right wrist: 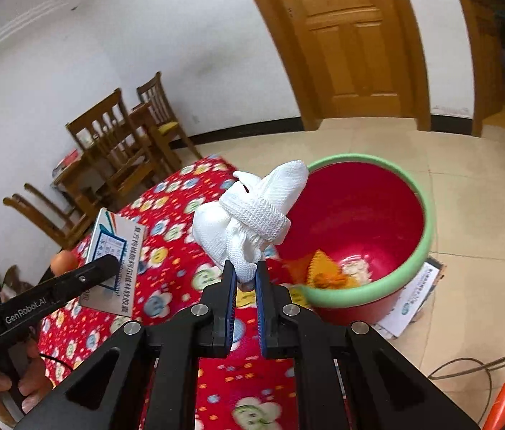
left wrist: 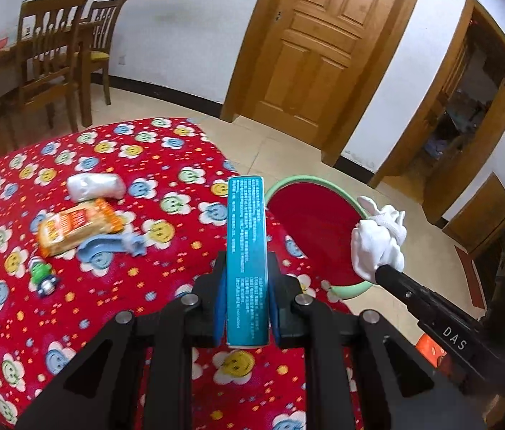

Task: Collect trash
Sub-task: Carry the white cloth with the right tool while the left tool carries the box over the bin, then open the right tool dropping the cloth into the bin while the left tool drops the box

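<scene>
My left gripper (left wrist: 246, 268) is shut on a teal medicine box (left wrist: 246, 243), held upright above the red flowered table (left wrist: 109, 304); the box also shows in the right wrist view (right wrist: 112, 243). My right gripper (right wrist: 245, 272) is shut on a knotted white cloth bundle (right wrist: 249, 215), held beside the rim of a red bucket with a green rim (right wrist: 428, 222); the bundle also shows in the left wrist view (left wrist: 378, 240), over the bucket (left wrist: 309, 222). Orange wrappers (right wrist: 324, 272) lie in the bucket's bottom.
On the table lie a white wrapped packet (left wrist: 95, 186), an orange snack pack (left wrist: 77, 225), a blue plastic piece (left wrist: 109, 247) and a small green toy (left wrist: 43, 276). Wooden chairs (left wrist: 55, 64) stand behind. Papers (right wrist: 413, 297) lie under the bucket. A cable (right wrist: 467, 365) runs on the floor.
</scene>
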A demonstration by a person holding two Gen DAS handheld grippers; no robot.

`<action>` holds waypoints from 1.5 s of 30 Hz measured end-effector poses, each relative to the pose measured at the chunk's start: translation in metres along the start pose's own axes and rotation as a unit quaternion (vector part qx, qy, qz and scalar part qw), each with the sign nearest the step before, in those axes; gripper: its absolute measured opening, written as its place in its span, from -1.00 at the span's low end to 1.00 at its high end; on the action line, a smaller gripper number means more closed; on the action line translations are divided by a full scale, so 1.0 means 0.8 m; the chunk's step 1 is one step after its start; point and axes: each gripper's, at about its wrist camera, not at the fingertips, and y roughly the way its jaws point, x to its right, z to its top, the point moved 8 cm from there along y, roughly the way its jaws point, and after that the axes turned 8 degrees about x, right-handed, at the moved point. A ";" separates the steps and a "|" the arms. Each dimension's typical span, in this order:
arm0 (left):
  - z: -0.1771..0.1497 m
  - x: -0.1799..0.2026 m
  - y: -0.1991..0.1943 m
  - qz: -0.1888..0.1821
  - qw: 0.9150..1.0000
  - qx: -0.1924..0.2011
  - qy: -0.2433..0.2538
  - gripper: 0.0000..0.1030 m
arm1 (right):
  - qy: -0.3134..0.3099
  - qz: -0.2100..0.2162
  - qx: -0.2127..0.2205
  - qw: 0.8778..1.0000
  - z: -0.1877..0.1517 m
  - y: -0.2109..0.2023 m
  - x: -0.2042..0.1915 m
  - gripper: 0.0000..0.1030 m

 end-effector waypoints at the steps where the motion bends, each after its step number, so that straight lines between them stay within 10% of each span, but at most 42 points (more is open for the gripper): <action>1: 0.000 0.004 0.003 -0.002 1.000 -0.001 0.002 -0.64 | 0.004 -0.005 0.003 1.000 0.003 0.000 0.007 -0.81; 45: -0.007 0.118 0.139 -0.048 0.996 -0.052 0.060 -0.64 | 0.079 -0.088 -0.006 0.993 0.020 0.040 0.154 -0.65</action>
